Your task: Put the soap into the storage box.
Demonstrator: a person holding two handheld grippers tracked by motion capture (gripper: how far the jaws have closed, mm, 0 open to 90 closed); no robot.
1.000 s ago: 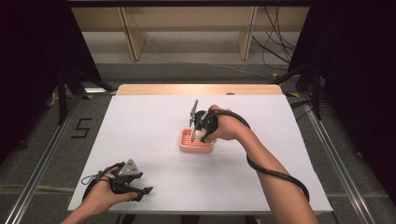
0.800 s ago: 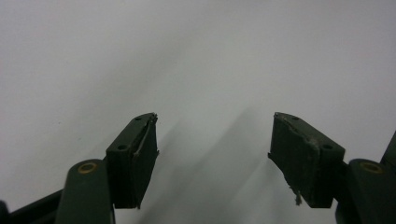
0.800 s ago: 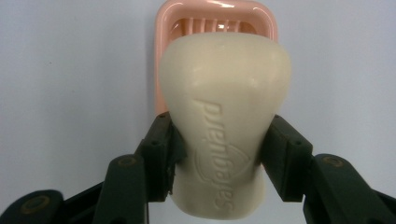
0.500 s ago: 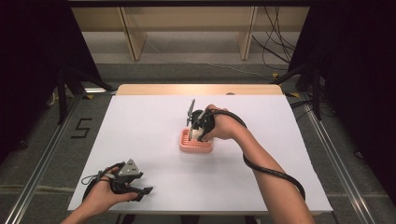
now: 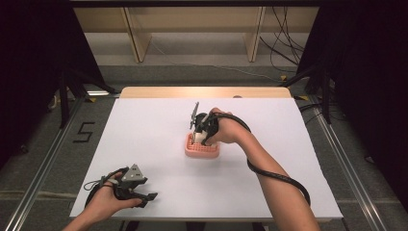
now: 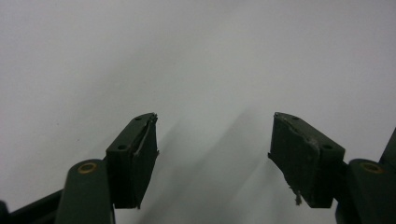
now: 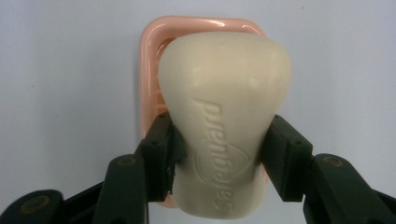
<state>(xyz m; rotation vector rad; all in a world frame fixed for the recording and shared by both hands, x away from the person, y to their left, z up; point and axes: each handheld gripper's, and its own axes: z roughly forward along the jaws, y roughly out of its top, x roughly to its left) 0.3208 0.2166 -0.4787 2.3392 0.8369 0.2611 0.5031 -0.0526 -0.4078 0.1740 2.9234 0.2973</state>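
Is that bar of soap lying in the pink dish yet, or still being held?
Still held. The right gripper clamps the soap between both jaws, above the pink dish; whether it touches the dish, I cannot tell.

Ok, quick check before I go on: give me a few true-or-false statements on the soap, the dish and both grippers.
1. The right gripper is shut on the soap bar. True.
2. The soap dish is blue. False: it is pink.
3. The left gripper holds a sponge. False: its fingers stand apart with nothing between them.
4. The soap bar is over the soap dish. True.
5. The left gripper sits beside the dish. False: it is at the table's near left corner.
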